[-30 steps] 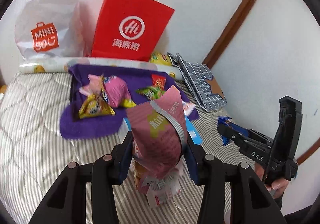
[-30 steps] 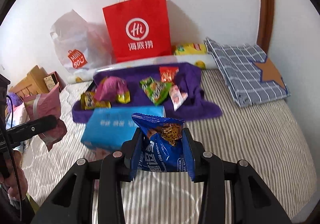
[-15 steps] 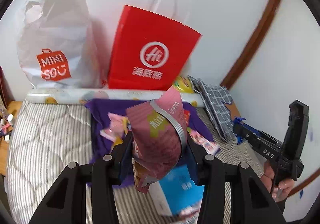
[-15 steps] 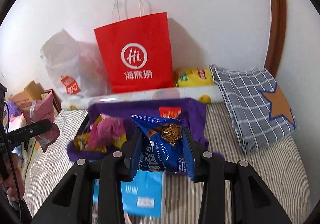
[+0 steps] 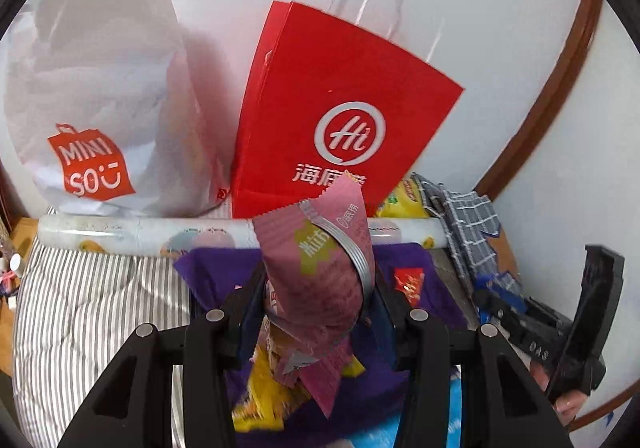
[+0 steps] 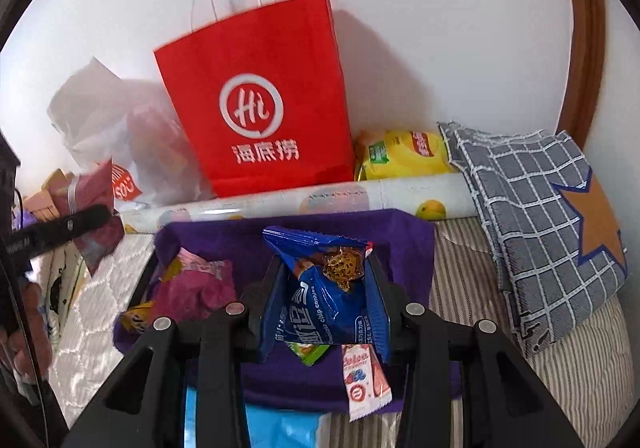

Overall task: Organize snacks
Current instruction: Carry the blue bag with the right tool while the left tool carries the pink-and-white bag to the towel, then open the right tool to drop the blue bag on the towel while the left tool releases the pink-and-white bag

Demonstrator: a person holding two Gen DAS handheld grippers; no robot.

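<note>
Both my grippers are loaded. My left gripper [image 5: 316,312] has its jaws clamped on the pink snack packet [image 5: 320,268]; my right gripper [image 6: 326,302] has its jaws clenched on the blue cookie packet [image 6: 320,296]. Both packets are held upright, off the bed.

What's changed vs a sec ago: both hands have carried fwd toward the wall edge of the bed, so the red paper bag [image 6: 256,95] and the white plastic bag [image 5: 92,107] loom much bigger. The purple cloth [image 6: 400,240] w/ the loose snacks (pink, yellow, green ones) now sits right under my jaws instead of ahead.

Meaning, I reckon: pickup's done and this is the carry leg. The drop looks to be next, prob into the red bag or onto the cloth; can't tell which yet.
</note>
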